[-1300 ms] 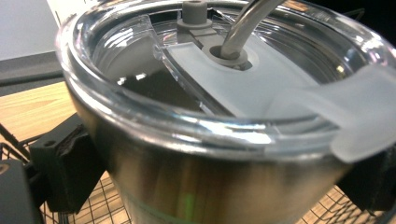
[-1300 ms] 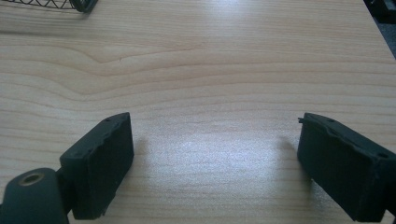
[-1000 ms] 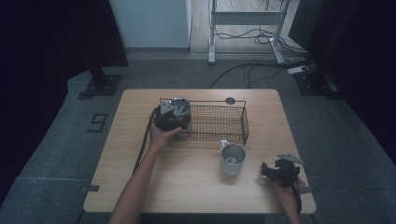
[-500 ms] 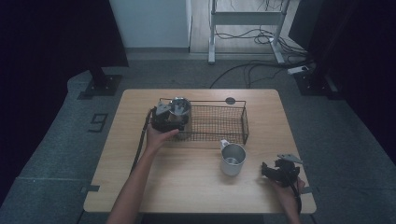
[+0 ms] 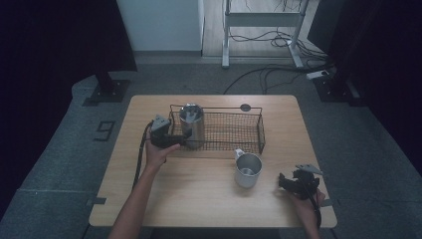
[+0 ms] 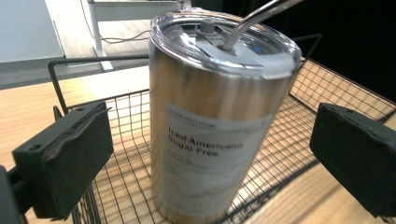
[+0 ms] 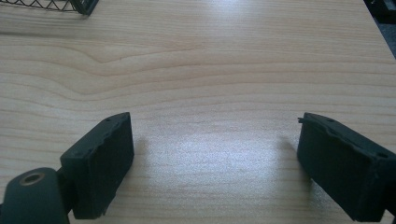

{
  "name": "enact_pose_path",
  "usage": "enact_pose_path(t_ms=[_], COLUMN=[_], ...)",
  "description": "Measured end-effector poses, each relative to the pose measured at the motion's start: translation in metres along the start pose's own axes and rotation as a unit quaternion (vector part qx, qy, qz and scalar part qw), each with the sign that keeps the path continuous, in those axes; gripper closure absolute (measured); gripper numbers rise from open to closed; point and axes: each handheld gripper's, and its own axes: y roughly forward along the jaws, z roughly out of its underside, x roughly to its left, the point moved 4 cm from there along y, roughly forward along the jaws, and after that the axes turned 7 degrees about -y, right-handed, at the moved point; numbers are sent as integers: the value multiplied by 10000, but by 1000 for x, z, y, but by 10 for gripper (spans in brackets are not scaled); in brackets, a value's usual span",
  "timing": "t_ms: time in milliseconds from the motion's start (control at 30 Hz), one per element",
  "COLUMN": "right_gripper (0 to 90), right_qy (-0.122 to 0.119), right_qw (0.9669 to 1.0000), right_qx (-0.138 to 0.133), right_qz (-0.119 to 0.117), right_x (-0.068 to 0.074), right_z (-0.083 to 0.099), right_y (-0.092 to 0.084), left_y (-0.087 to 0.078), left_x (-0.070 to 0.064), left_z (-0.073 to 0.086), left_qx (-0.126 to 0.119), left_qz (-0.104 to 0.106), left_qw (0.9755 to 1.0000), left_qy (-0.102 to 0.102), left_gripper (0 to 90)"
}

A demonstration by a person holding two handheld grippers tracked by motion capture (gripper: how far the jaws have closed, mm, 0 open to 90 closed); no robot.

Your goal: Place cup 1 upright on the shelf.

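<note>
You see a pale wood-grain table point(image 5: 209, 194) with wavy darker lines across it. At its far edge sits a black wire basket point(image 5: 234, 132) of fine square mesh. Inside it, a brushed silver tumbler point(image 6: 210, 126) carries a white label with grey lettering, a clear lid and a metal straw. Near the table's front edge stands a silver mug point(image 5: 248, 169). Your left gripper point(image 6: 210, 154) and right gripper point(image 7: 215, 161) have matte black pads. The floor around is grey.
</note>
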Motion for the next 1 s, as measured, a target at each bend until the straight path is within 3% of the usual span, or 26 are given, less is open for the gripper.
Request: enact_pose_path(t_ms=[333, 500, 633, 1000], right_gripper=[108, 110, 110, 110], right_qy=[-15, -11, -11, -32], right_qw=[10000, 10000, 10000, 10000], right_qx=[-1, -6, -6, -9], right_qz=[2, -1, -2, -24], right_x=[0, 0, 0, 0], right_z=[-1, -1, -1, -1], right_y=[1, 1, 1, 1], left_y=[-26, -40, -50, -68], left_x=[-13, -24, -28, -30], left_z=[19, 37, 53, 97], left_qx=[110, 247, 383, 800], left_qz=[110, 177, 86, 121], left_qw=[9998, 9994, 9988, 9967], left_qy=[134, 179, 309, 63], left_gripper=[1, 6, 11, 28])
